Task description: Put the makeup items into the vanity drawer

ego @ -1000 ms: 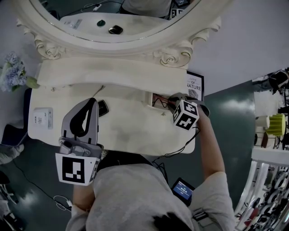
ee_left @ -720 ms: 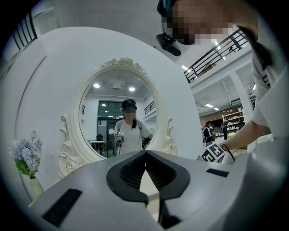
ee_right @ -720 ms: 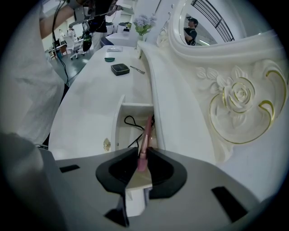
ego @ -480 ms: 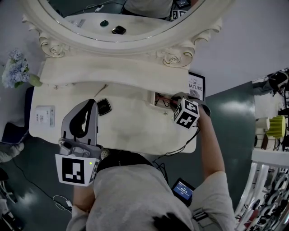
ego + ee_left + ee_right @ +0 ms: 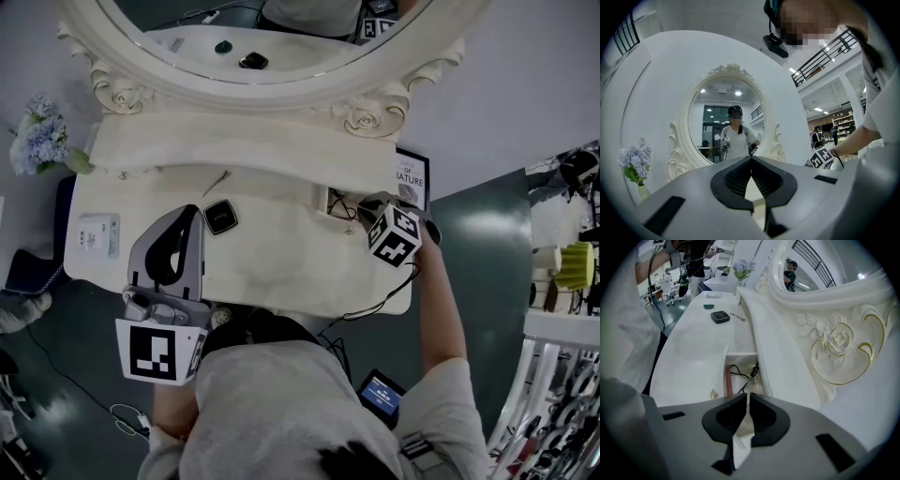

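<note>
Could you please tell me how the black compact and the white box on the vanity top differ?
The black compact is dark and roughly square; the white box is pale and oblong. The compact looks smaller than the box. The compact lies near the middle of the vanity top; the box sits by its left edge. Both lie flat, outside the open drawer.
</note>
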Available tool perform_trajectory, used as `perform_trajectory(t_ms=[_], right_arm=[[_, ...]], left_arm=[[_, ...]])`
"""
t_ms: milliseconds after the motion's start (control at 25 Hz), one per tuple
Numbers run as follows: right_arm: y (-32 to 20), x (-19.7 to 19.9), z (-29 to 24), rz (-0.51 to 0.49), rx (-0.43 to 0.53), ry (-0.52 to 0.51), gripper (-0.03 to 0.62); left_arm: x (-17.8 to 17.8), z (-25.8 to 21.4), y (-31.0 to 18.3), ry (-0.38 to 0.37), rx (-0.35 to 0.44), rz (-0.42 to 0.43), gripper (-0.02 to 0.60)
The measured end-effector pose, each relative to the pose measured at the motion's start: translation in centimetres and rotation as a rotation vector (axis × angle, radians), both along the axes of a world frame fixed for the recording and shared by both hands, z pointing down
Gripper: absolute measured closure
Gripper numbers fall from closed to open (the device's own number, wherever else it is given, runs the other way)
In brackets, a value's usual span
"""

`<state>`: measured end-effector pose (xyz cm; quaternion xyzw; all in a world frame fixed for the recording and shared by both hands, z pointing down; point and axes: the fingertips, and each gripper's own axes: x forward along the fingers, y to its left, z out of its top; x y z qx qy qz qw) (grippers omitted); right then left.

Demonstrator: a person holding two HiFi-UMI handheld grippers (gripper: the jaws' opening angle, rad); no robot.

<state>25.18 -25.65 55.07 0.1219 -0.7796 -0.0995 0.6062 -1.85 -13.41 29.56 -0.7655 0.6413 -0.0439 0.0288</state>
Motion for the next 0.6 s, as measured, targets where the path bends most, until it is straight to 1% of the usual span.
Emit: perform_trajectory(t_ms=[120, 200, 400, 600], right_arm=[[0.6, -0.5, -0.5, 0.045, -0.001, -0.079, 0.570], [0.8, -1.0, -1.2, 0.089, 0.019, -0.147, 0.572], [0.9, -1.9, -2.8, 0.214, 0.104, -0.307, 0.572], [1.7, -2.8, -4.3, 0.350, 0.122, -0.477, 0.572]], left_arm=[[-0.1, -0.4, 0.2, 0.006, 0.011, 0.000, 0.568], [-0.2, -0.7, 0.3, 0.012, 0.024, 0.003, 0.568], [-0.4, -1.2, 0.8, 0.011, 0.032, 0.024, 0.568], [-0.6, -1.8, 1.2, 0.017, 0.049, 0.046, 0.568]])
